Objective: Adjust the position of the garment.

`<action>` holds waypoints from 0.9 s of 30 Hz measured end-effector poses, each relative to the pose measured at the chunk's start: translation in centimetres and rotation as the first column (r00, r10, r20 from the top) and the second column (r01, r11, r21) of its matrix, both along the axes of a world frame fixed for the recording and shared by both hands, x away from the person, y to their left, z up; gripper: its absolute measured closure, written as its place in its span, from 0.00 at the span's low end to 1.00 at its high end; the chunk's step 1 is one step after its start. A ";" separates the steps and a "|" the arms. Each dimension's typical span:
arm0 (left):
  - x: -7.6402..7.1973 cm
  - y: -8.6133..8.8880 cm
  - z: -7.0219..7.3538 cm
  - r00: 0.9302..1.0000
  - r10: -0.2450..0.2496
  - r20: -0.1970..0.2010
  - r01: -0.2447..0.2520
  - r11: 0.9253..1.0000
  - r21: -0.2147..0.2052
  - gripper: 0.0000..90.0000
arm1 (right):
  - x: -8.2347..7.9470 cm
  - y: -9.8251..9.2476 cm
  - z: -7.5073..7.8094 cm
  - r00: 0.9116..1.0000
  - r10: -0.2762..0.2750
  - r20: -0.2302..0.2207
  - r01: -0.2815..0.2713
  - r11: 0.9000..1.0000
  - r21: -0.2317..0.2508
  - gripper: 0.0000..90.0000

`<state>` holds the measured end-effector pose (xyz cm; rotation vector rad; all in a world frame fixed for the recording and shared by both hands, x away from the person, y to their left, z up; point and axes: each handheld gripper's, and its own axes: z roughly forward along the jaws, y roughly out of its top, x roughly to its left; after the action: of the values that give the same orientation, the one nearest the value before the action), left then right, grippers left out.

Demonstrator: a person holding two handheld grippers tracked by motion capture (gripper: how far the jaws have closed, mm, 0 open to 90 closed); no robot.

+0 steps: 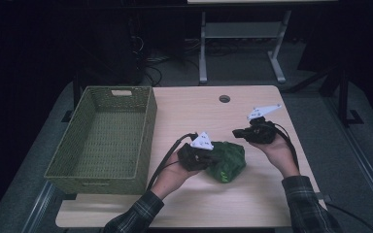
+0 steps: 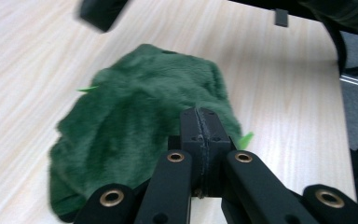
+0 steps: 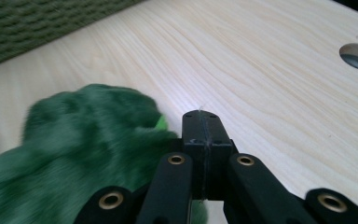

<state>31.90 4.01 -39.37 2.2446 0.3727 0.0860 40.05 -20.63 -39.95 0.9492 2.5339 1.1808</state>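
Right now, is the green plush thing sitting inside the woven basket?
No, the green plush thing lies on the bare table, to the right of the woven basket.

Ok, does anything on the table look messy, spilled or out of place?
Nothing is spilled or damaged. The green plush cloth lies crumpled in a heap on the table, outside the woven basket. Both the left tool and the right tool have their jaws shut.

One green plush cloth (image 1: 228, 160) on the desk (image 1: 252, 194). One woven basket (image 1: 104, 138) at the left edge. Two tongs in play, left (image 1: 209, 158) and right (image 1: 238, 132), one per hand. One round cable hole (image 1: 224, 99) in the desk top.
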 end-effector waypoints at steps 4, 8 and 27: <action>-0.9 -0.5 -0.4 0.999 -0.025 -0.020 0.026 0.999 0.020 1.00 | 1.7 0.7 -1.1 0.999 0.000 -0.035 -0.001 1.000 -0.027 1.00; -1.6 -0.6 -1.1 0.998 -0.049 -0.038 0.051 0.998 0.041 1.00 | 2.9 1.4 -2.2 0.998 0.005 -0.068 -0.007 0.999 -0.031 1.00; -0.8 -2.2 -5.7 0.996 -0.037 -0.079 0.049 0.988 0.148 1.00 | 2.7 2.3 -4.8 0.981 0.096 -0.168 -0.106 0.993 -0.052 1.00</action>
<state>31.08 1.77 -45.03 2.4081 0.3694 0.0055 42.70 -18.31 -44.79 0.9505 2.7620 1.0862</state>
